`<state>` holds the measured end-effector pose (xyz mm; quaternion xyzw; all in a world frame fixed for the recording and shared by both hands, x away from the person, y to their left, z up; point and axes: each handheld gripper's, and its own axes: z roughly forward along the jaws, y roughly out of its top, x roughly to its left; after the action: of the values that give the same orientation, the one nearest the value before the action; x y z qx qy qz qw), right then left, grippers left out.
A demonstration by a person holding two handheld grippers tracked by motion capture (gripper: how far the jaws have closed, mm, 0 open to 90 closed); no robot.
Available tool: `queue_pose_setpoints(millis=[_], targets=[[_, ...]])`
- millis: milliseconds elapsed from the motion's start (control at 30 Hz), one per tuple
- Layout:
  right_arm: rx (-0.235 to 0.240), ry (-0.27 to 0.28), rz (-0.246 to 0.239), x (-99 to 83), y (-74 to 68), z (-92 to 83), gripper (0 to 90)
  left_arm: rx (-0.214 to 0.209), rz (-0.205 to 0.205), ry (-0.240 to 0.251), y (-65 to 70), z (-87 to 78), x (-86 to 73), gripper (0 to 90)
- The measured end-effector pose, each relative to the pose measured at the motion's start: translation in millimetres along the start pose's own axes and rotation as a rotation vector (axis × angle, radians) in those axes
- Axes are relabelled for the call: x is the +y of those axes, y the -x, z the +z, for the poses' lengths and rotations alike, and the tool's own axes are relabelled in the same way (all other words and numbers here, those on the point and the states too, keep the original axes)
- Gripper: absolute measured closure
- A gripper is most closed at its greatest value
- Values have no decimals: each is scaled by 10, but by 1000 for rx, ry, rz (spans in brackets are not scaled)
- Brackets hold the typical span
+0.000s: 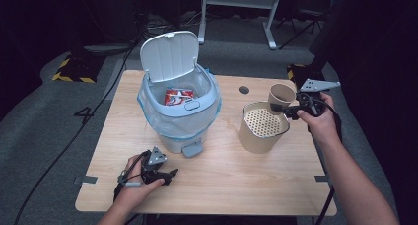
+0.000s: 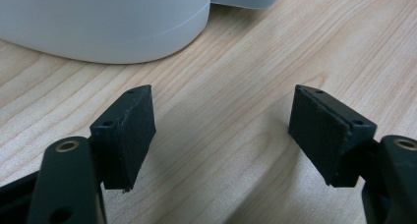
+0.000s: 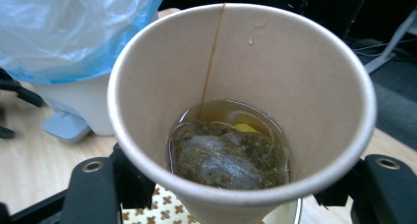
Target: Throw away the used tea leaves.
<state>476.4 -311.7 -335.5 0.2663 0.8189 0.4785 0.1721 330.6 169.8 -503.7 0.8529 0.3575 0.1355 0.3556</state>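
Our left tool [image 1: 165,174], nearest at 6 o'clock, gapes wide on the tabletop [image 1: 236,180]. Right tool [image 1: 282,108] grips paper cup [image 3: 255,86] w/ tea bag [image 3: 221,160], above strainer bin [image 1: 262,128] at 3 o'clock.

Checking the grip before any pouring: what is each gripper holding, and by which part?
The right gripper holds the paper cup by its side wall, jaws on opposite sides. The left gripper holds nothing; its jaws stand open.

Cup [image 1: 281,94] above strainer pot [image 1: 262,127], right of bin [image 1: 179,112] on table [image 1: 231,180].
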Motion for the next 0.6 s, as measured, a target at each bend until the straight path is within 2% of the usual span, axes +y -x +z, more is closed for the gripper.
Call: queue_pose_setpoints(millis=[133, 200, 233, 300, 333, 467, 500, 533, 567, 600], targets=[[-21, -3, -39, 8, -24, -2, 336, 0, 0, 0, 0, 0, 0, 258], [-38, -16, -78, 10, -35, -2, 337, -1, 0, 0, 0, 0, 0, 257], [-86, -44, -147, 14, -59, 3, 338, -1, 1, 0, 0, 0, 0, 257], [-136, -69, -227, 24, -97, 4, 338, 0, 1, 0, 1, 0, 0, 257], [-136, -69, -227, 24, -97, 4, 338, 0, 1, 0, 0, 0, 0, 257], [-241, -112, -399, 74, -191, -18, 341, 0, 0, 0, 0, 0, 0, 257], [-241, -112, -399, 74, -191, -18, 341, 0, 0, 0, 0, 0, 0, 257], [-284, -146, -486, 96, -230, -28, 343, 0, 0, 0, 0, 0, 0, 257], [-324, -176, -552, 105, -259, -26, 343, 0, 0, 0, 0, 0, 0, 257], [-324, -176, -552, 105, -259, -26, 343, 0, 0, 0, 0, 0, 0, 257]])
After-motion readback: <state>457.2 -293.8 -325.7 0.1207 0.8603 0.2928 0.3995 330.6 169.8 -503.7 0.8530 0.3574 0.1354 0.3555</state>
